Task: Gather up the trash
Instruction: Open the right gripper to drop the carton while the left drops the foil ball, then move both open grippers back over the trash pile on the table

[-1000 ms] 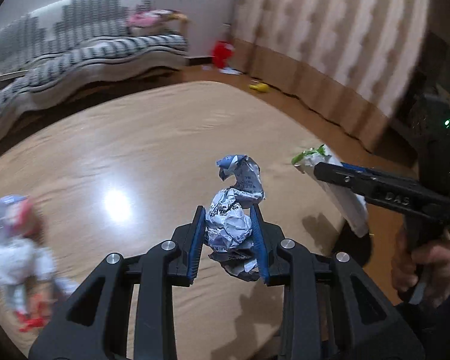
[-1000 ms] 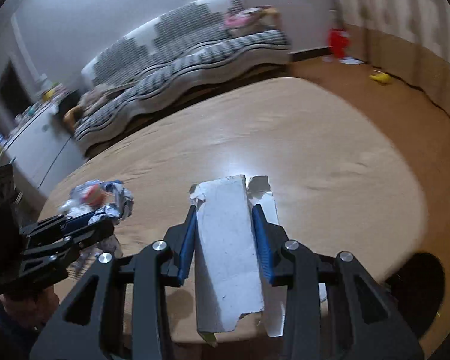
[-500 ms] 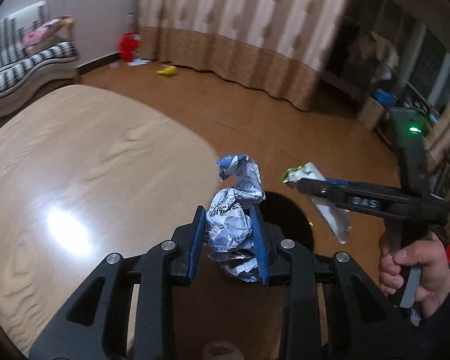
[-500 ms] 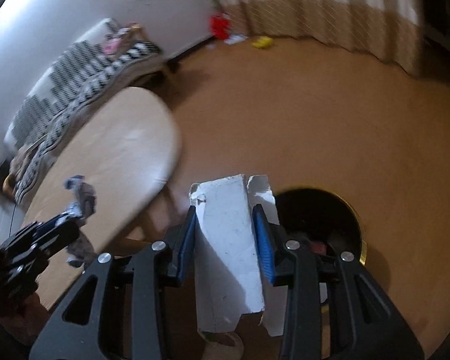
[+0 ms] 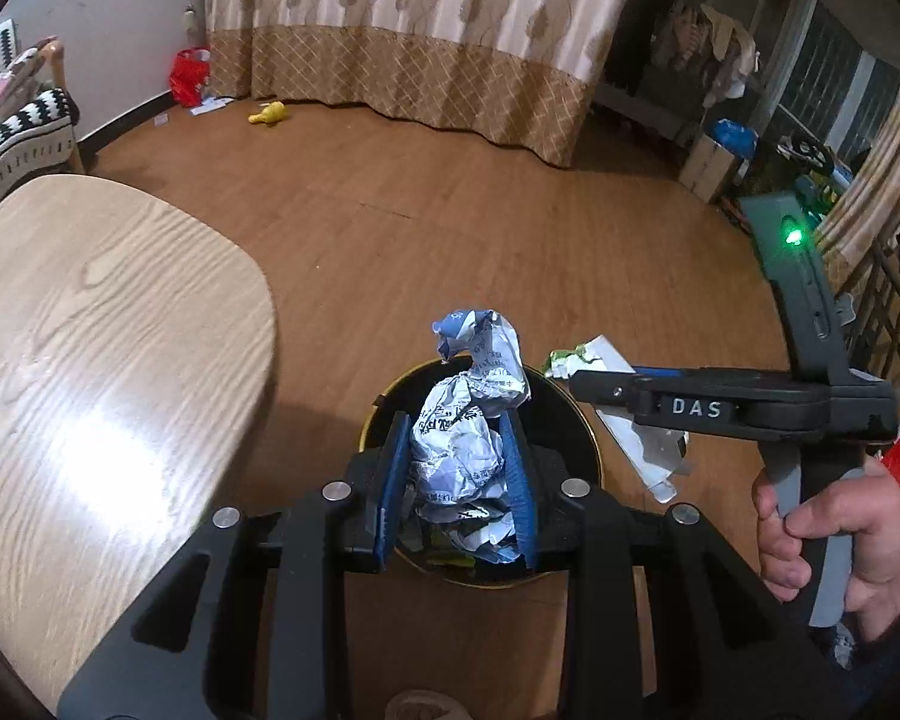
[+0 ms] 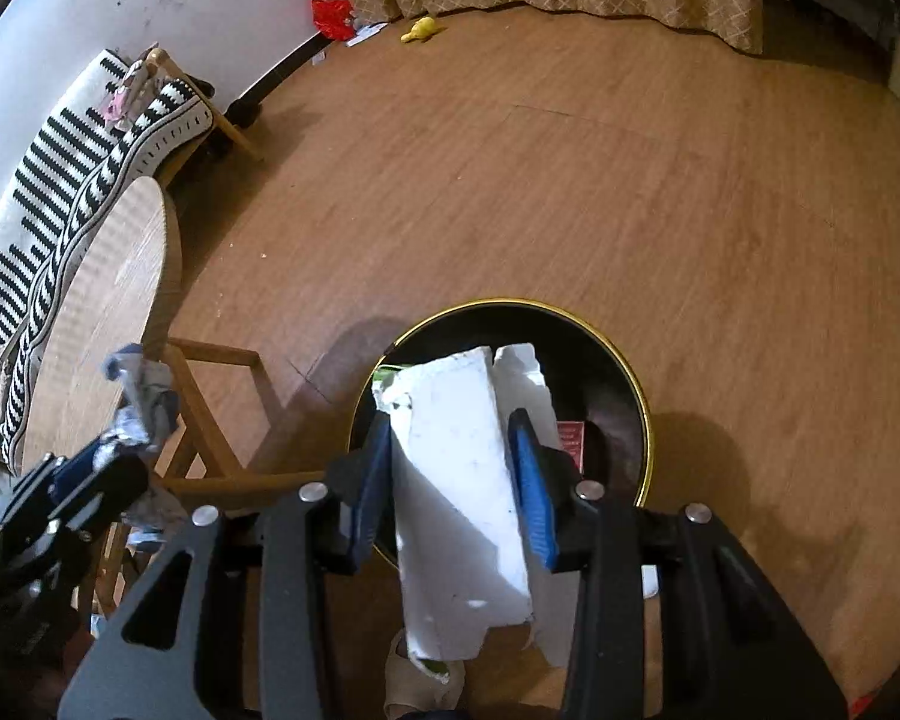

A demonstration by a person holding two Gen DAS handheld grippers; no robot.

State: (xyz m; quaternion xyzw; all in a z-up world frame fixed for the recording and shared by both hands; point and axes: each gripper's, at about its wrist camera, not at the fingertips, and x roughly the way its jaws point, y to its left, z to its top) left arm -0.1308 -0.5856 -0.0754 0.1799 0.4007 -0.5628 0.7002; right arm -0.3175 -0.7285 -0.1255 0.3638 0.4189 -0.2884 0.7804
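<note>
My left gripper [image 5: 457, 480] is shut on a crumpled blue-and-white wrapper [image 5: 468, 420] and holds it above a round black trash bin [image 5: 582, 426] with a gold rim on the floor. My right gripper [image 6: 459, 480] is shut on a flattened white carton [image 6: 456, 492] and holds it over the same bin [image 6: 630, 372]. In the left wrist view the right gripper [image 5: 576, 381] and its carton [image 5: 630, 450] sit over the bin's right rim. In the right wrist view the left gripper [image 6: 105, 462] with the wrapper [image 6: 144, 396] is at the far left.
A light wooden table [image 5: 90, 360] stands left of the bin; its edge and legs [image 6: 210, 396] show in the right wrist view. Trash lies inside the bin [image 6: 570, 438]. Wooden floor [image 6: 570, 180], a striped sofa [image 6: 60, 180] and curtains [image 5: 420, 30] lie beyond.
Both grippers have swung away from the table and down over the trash bin, still holding the wrapper and the carton. The bin now sits directly under both.
</note>
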